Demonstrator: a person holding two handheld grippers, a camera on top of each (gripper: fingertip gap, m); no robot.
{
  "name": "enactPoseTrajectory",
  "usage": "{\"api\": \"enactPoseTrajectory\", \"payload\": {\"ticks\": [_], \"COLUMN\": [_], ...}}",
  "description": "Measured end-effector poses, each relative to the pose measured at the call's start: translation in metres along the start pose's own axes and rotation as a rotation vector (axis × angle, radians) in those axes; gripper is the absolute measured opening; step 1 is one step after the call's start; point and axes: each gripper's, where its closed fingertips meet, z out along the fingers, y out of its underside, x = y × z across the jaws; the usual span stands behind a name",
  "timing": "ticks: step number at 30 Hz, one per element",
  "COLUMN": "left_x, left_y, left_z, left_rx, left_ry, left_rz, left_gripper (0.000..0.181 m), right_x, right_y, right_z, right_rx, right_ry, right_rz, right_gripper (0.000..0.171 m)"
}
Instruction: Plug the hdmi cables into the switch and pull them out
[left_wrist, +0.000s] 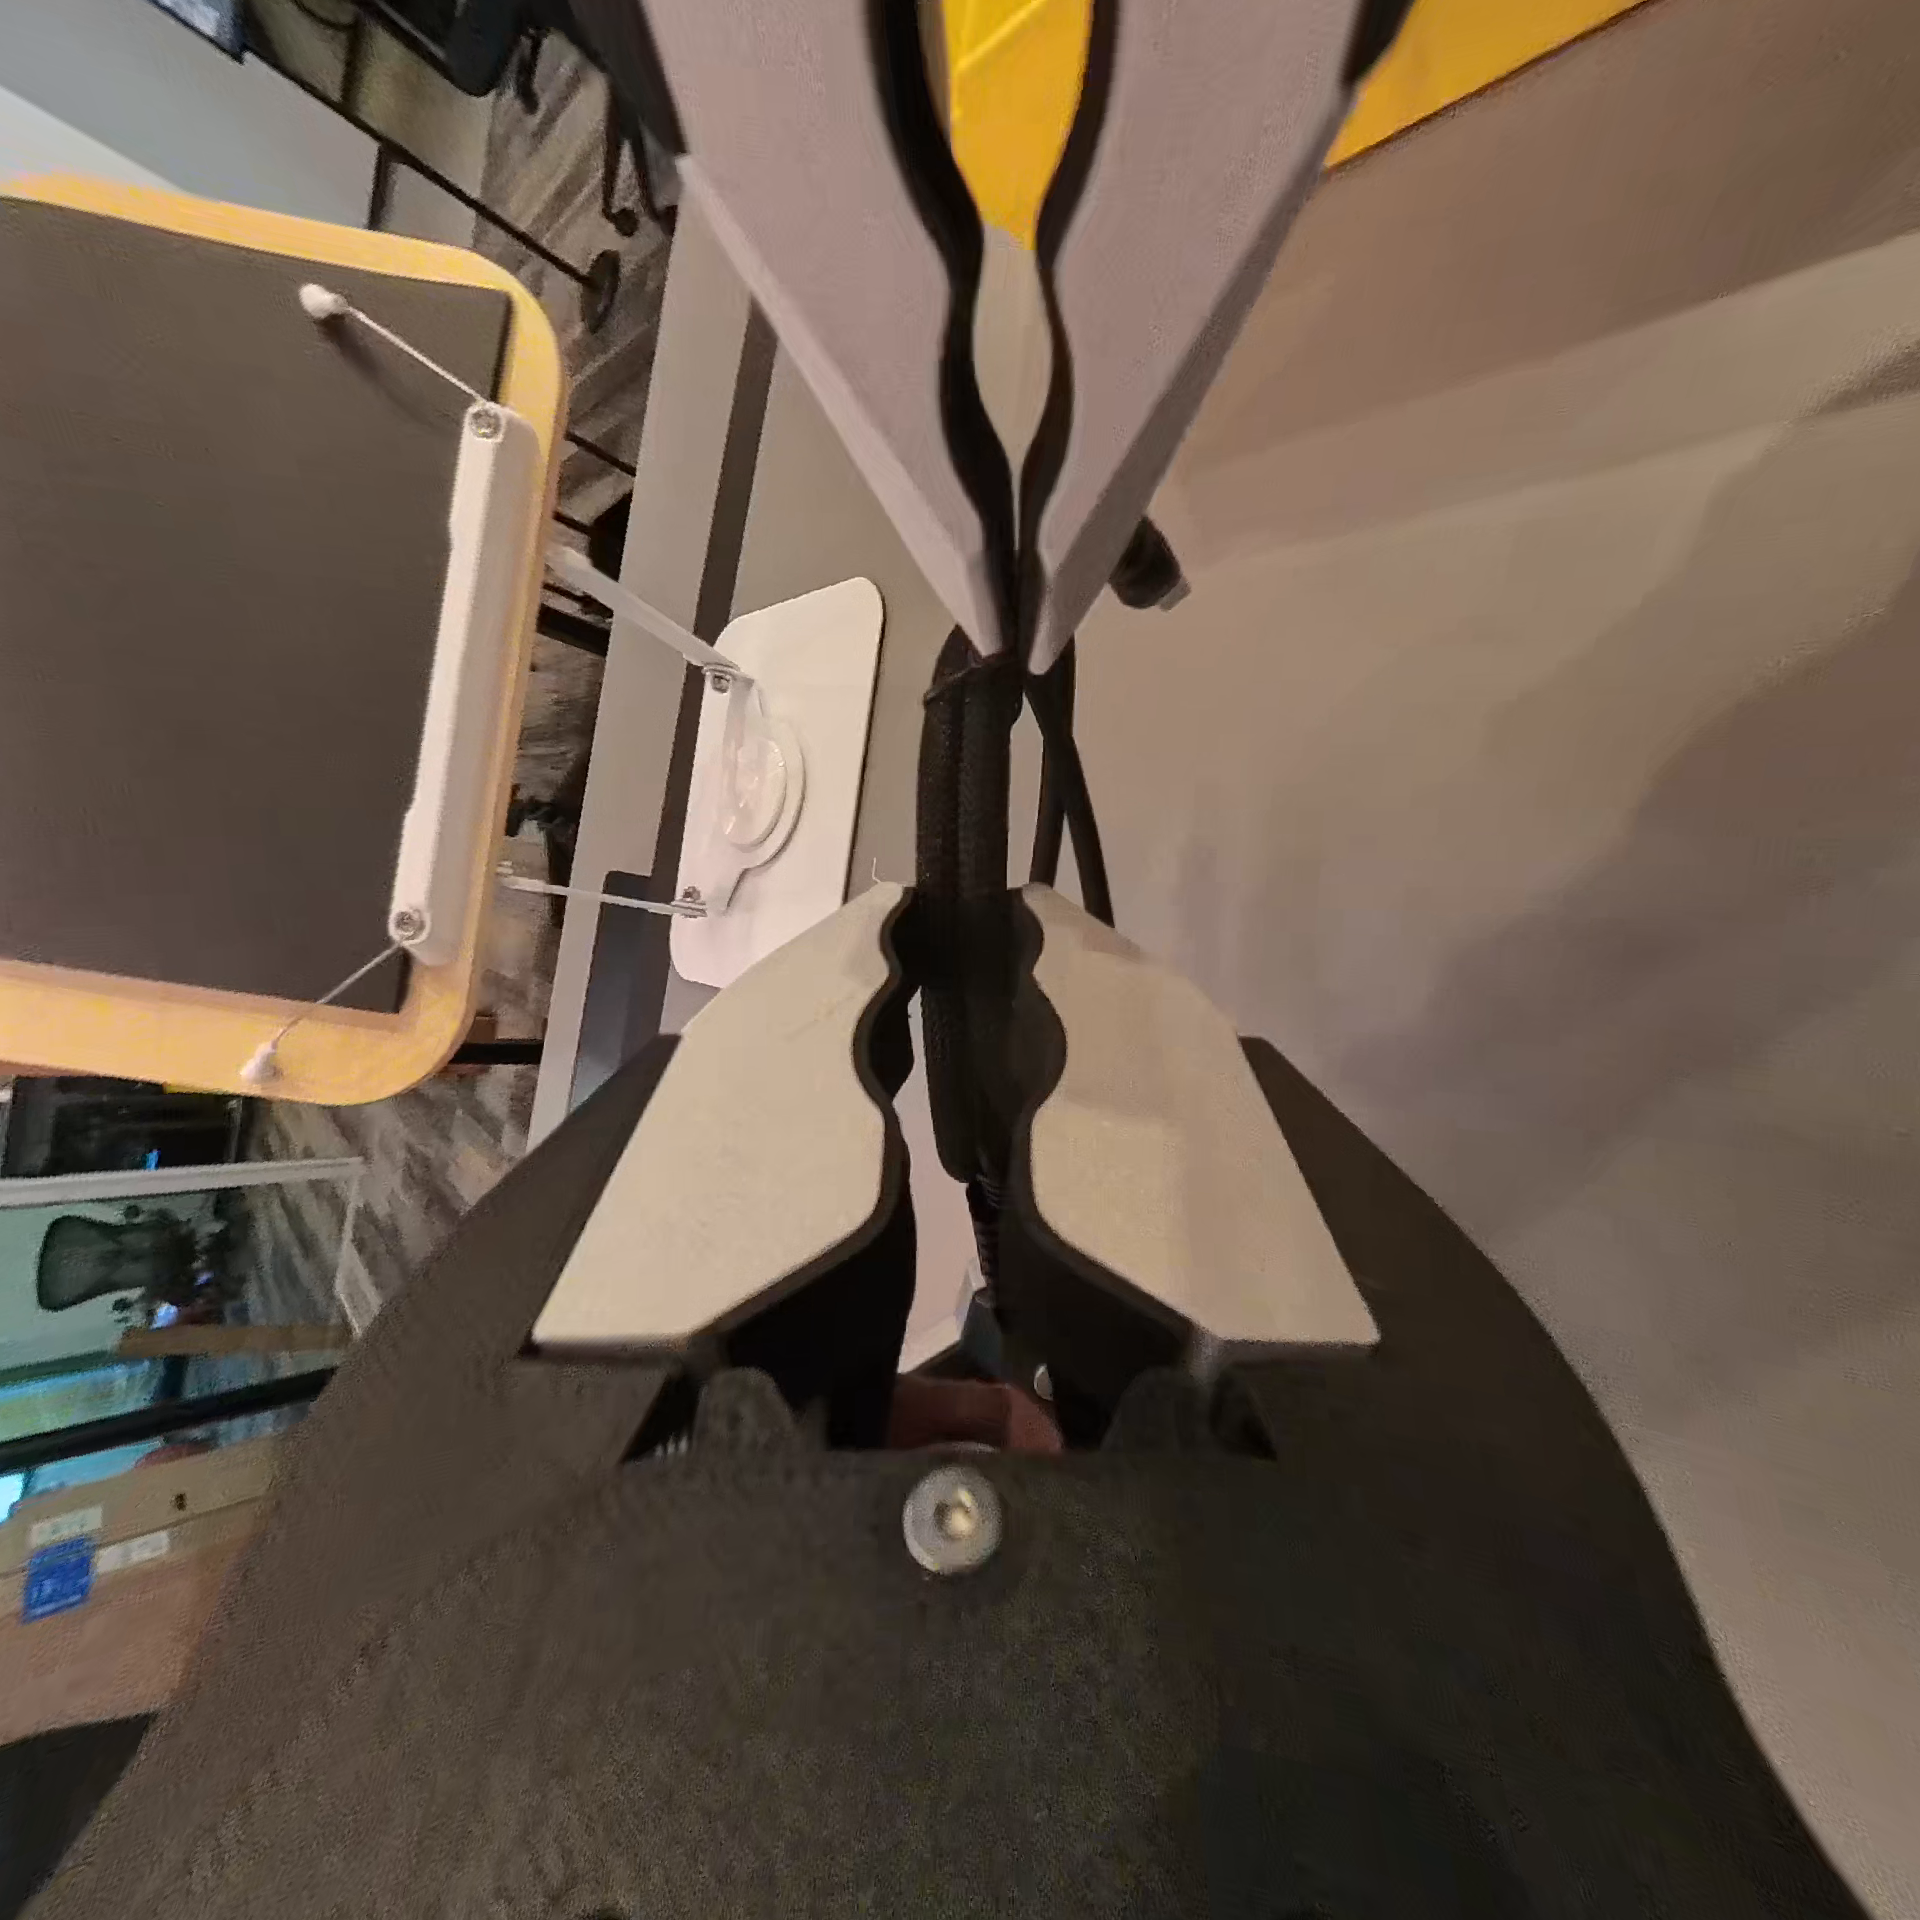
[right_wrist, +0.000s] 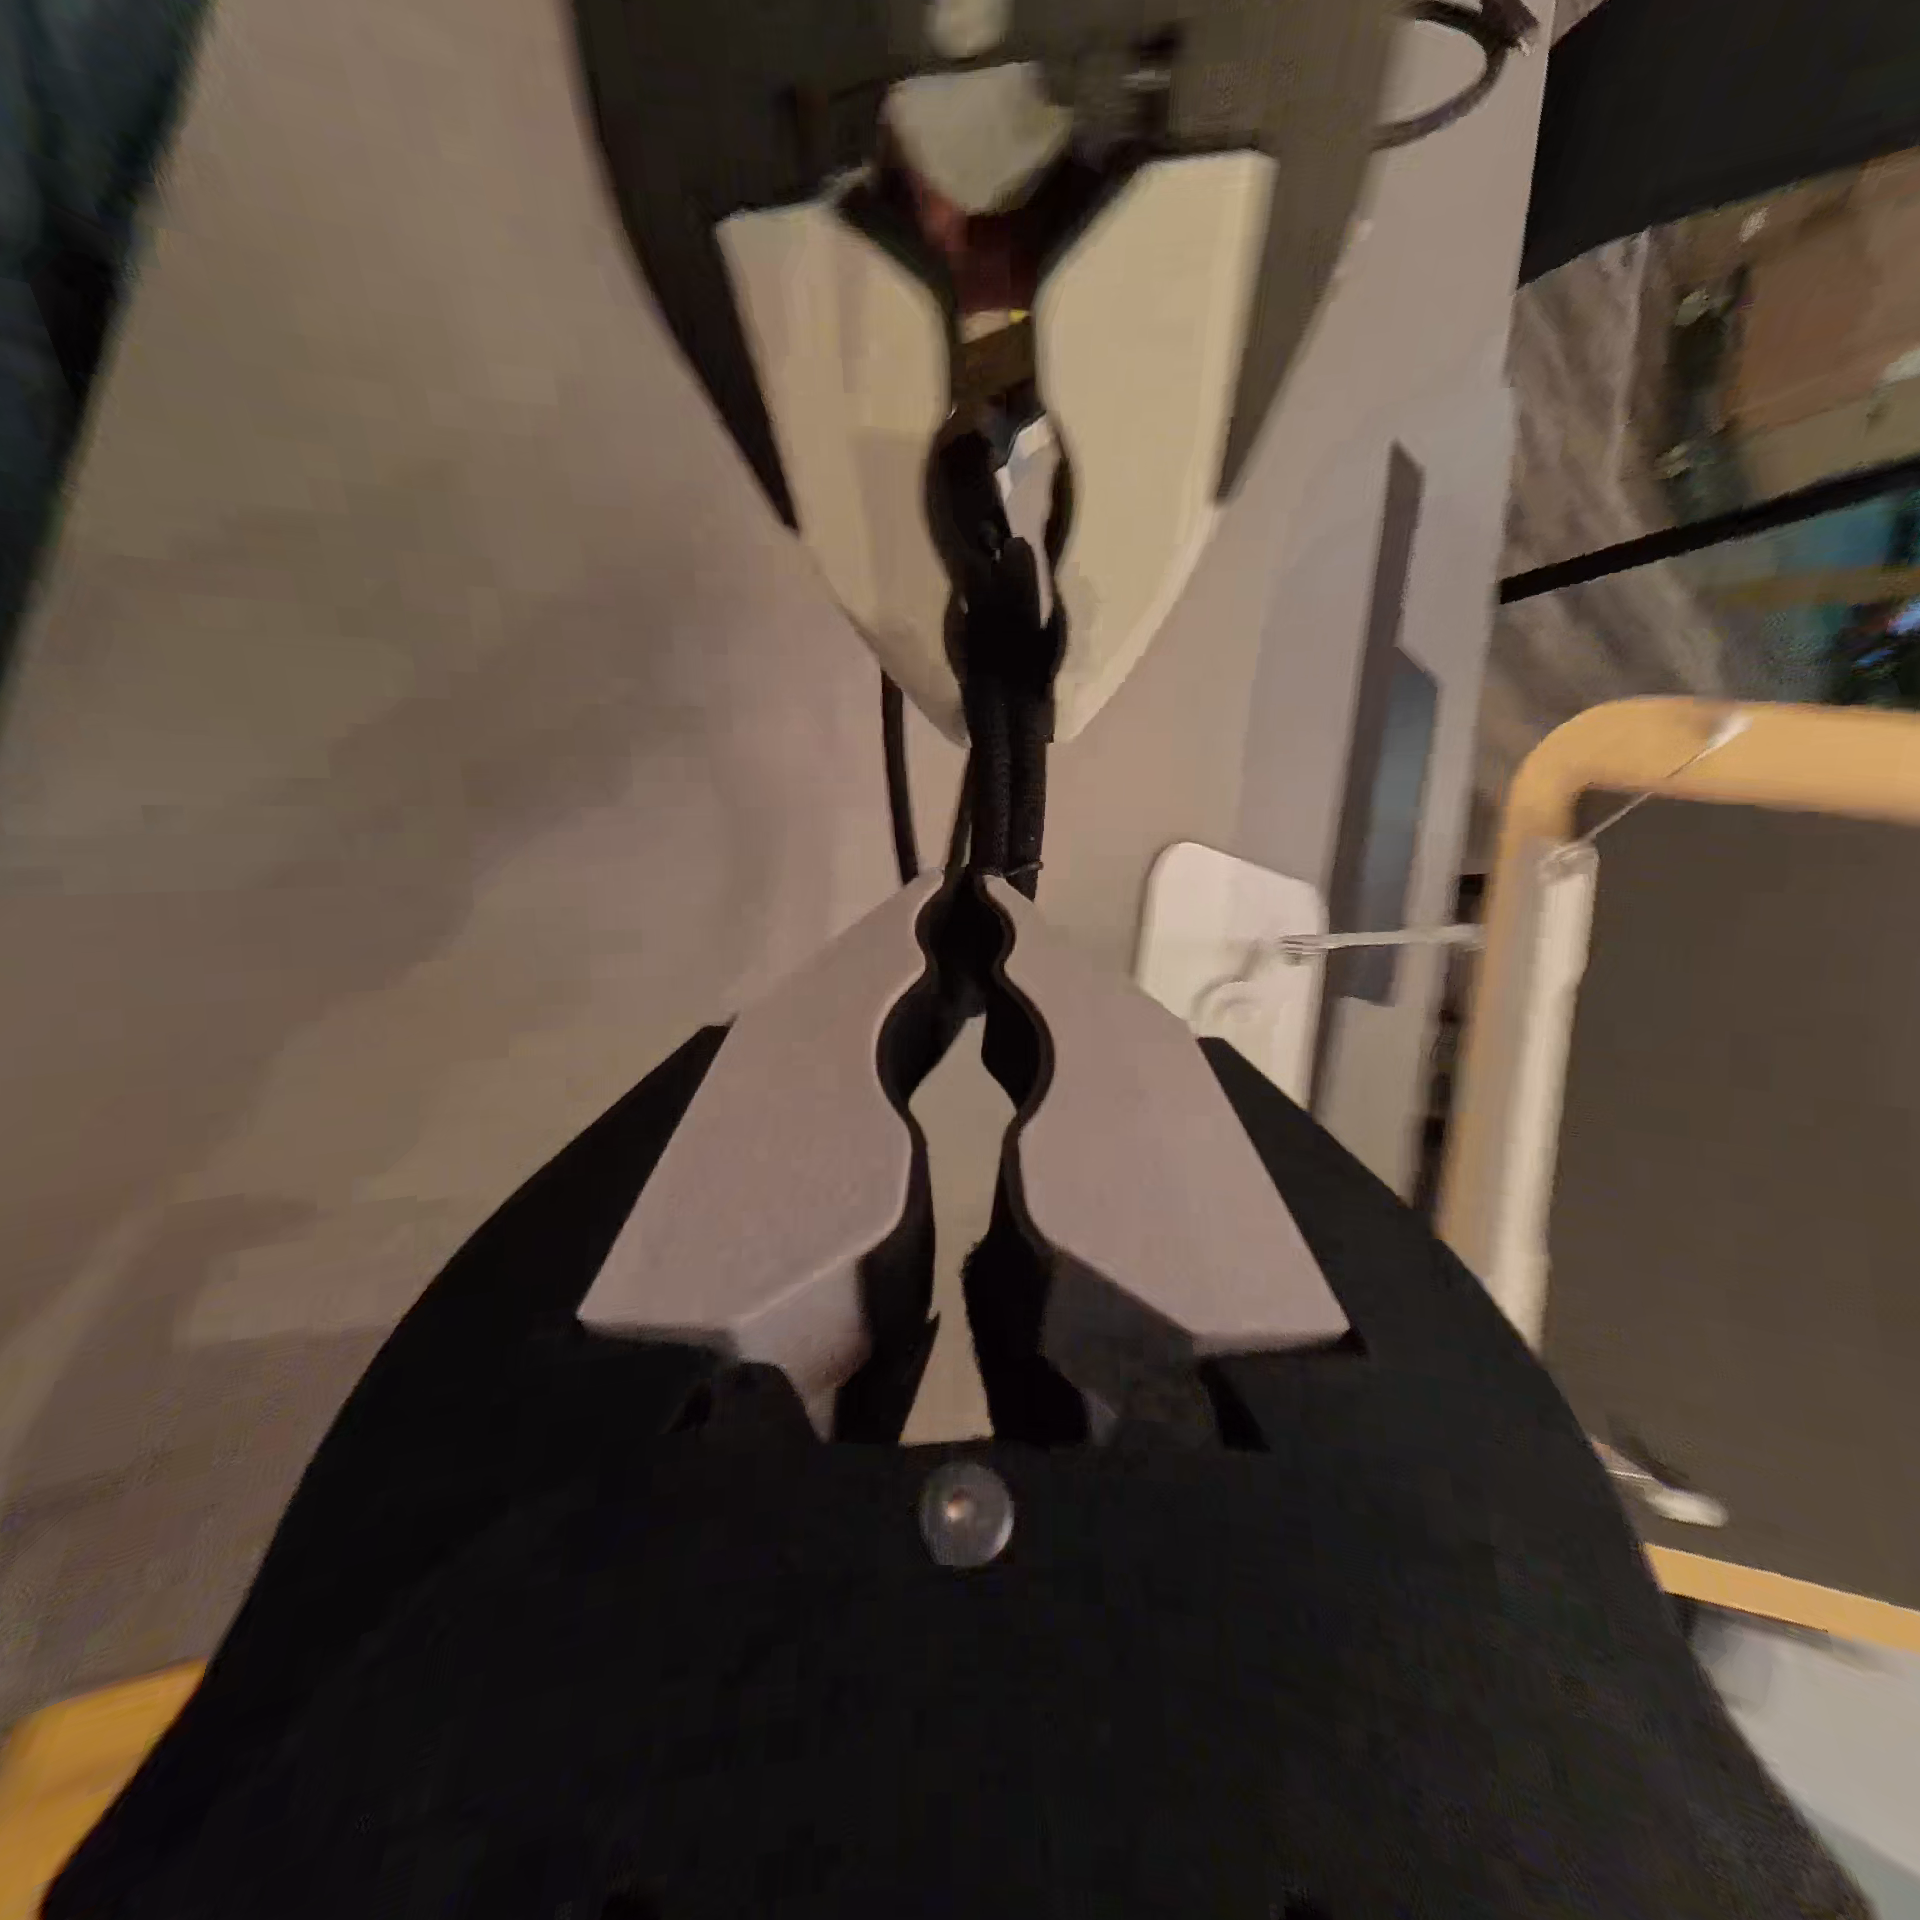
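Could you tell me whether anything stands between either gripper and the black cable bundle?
Nothing does. The left gripper and the right gripper face each other, both closed on the black braided cable bundle, which runs between their tips. The switch is not visible, so the path to it cannot be judged.

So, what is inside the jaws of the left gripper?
The left gripper is closed on a black braided cable bundle, which runs forward into the right gripper. The jaws cover any connector on the bundle, so I cannot see a plug.
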Motion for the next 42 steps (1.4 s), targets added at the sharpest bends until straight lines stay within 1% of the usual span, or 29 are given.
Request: {"api": "enactPoseTrajectory", "payload": {"ticks": [2, 4, 6, 7, 9, 10, 12, 14, 16, 17, 19, 20, 22, 25, 26, 28, 32, 34, 36, 39, 42], "left_x": [0.002, 0.001, 0.0, -0.001, -0.001, -0.005, -0.009, -0.011, -0.014, -0.017, -0.024, -0.026, -0.03, -0.033, -0.033, -0.032, -0.03, -0.03, -0.03, -0.032, -0.032], "left_y": [-0.004, -0.007, -0.005, -0.005, -0.005, -0.005, -0.004, -0.001, -0.002, -0.002, -0.003, -0.004, -0.006, -0.011, -0.013, -0.016, -0.022, -0.024, -0.024, -0.024, -0.026], "left_z": [-0.002, -0.003, -0.003, -0.003, -0.001, -0.001, 0.001, 0.003, 0.001, -0.001, -0.006, -0.008, -0.012, -0.014, -0.014, -0.014, -0.013, -0.013, -0.012, -0.013, -0.014], "left_rx": [0.021, 0.021, 0.011, 0.015, 0.016, 0.017, 0.016, 0.0, 0.003, 0.006, 0.008, 0.007, 0.003, 0.0, 0.003, 0.004, 0.015, 0.019, 0.016, 0.012, 0.009], "left_ry": [0.045, 0.056, 0.05, 0.031, -0.006, -0.053, -0.128, -0.209, -0.294, -0.339, -0.434, -0.483, -0.568, -0.655, -0.674, -0.709, -0.739, -0.748, -0.749, -0.763, -0.773], "left_rz": [-0.01, -0.002, -0.009, -0.021, -0.056, -0.086, -0.128, -0.146, -0.168, -0.178, -0.185, -0.177, -0.154, -0.128, -0.115, -0.088, -0.061, -0.064, -0.069, -0.059, -0.043], "left_gripper": [0.014, 0.014, 0.013, 0.013, 0.013, 0.012, 0.013, 0.013, 0.013, 0.013, 0.013, 0.013, 0.013, 0.013, 0.013, 0.013, 0.013, 0.013, 0.013, 0.013, 0.013], "right_x": [0.001, 0.004, 0.004, 0.005, 0.008, 0.012, 0.017, 0.021, 0.018, 0.015, 0.016, 0.018, 0.019, 0.027, 0.029, 0.032, 0.032, 0.031, 0.032, 0.031, 0.031], "right_y": [0.004, 0.004, 0.0, 0.0, 0.003, 0.006, 0.006, 0.007, 0.011, 0.011, 0.011, 0.008, 0.0, -0.009, -0.01, -0.006, -0.011, -0.011, -0.01, -0.011, -0.011], "right_z": [-0.002, -0.005, -0.008, -0.008, -0.008, -0.01, -0.013, -0.018, -0.019, -0.018, -0.019, -0.021, -0.023, -0.024, -0.024, -0.022, -0.019, -0.019, -0.02, -0.023, -0.025], "right_rx": [-0.141, -0.266, -0.281, -0.272, -0.245, -0.254, -0.209, -0.137, -0.056, 0.005, 0.155, 0.257, 0.427, 0.641, 0.692, 0.742, 0.816, 0.815, 0.812, 0.796, 0.782], "right_ry": [0.114, 0.206, 0.254, 0.26, 0.237, 0.244, 0.242, 0.244, 0.214, 0.193, 0.183, 0.167, 0.104, 0.028, 0.006, 0.0, -0.051, -0.04, -0.02, 0.016, 0.032], "right_rz": [-0.321, -0.556, -0.658, -0.644, -0.472, -0.386, -0.172, 0.069, 0.316, 0.432, 0.672, 0.795, 0.994, 1.211, 1.266, 1.334, 1.377, 1.375, 1.364, 1.324, 1.305], "right_gripper": [0.0, 0.0, 0.0, 0.0, 0.0, 0.005, 0.025, 0.025, 0.03, 0.028, 0.016, 0.016, 0.021, 0.027, 0.029, 0.026, 0.023, 0.013, 0.011, 0.002, 0.0]}}
